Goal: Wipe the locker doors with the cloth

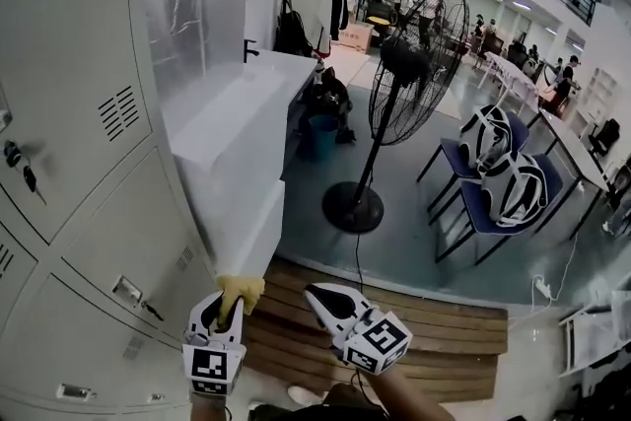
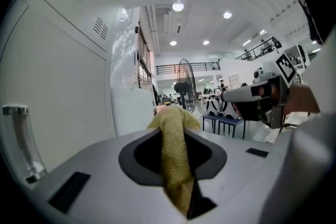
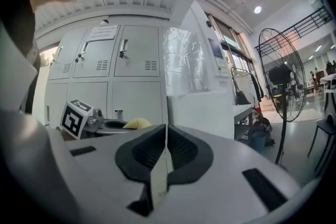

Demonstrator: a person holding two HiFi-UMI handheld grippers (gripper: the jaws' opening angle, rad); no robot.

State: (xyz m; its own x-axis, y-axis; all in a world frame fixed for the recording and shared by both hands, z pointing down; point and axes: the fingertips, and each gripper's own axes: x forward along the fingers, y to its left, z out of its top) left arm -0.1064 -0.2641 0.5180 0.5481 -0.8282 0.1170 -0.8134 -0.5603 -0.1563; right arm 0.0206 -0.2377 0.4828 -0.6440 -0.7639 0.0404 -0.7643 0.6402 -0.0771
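— The cloth (image 1: 240, 292): where is it?

— It is a yellow, nubbly cloth pinched in the left gripper (image 1: 225, 309). The jaws are clenched on its middle. One bunched end pokes out past the tips and the rest runs back between them.

— And where is that against the locker doors (image 1: 89, 113)?

— It is low down, near the lower grey doors at the person's left. The bunched end lies by the bottom corner of a white cabinet (image 1: 242, 138) that stands against the lockers. Whether the cloth touches a door cannot be told.

— What about the right gripper (image 1: 317, 295)?

— It is just beside the left one, at about the same height, and points up and to the left. Its own view shows the jaws pressed together along one seam with nothing between them. That view also looks across at the left gripper's marker cube (image 3: 76, 118) and the yellow cloth beyond it.

— What do the doors look like?

— They are pale grey with vent slots and small handles. A key (image 1: 20, 163) hangs in one lock on the upper left.

— And the rest of the room?

— A slatted wooden platform (image 1: 424, 330) lies under the two grippers. Beyond it a tall black pedestal fan (image 1: 414, 64) stands on the grey floor. Blue chairs (image 1: 473, 202) to the right carry black-and-white helmets (image 1: 498, 158), and people sit at tables far back.
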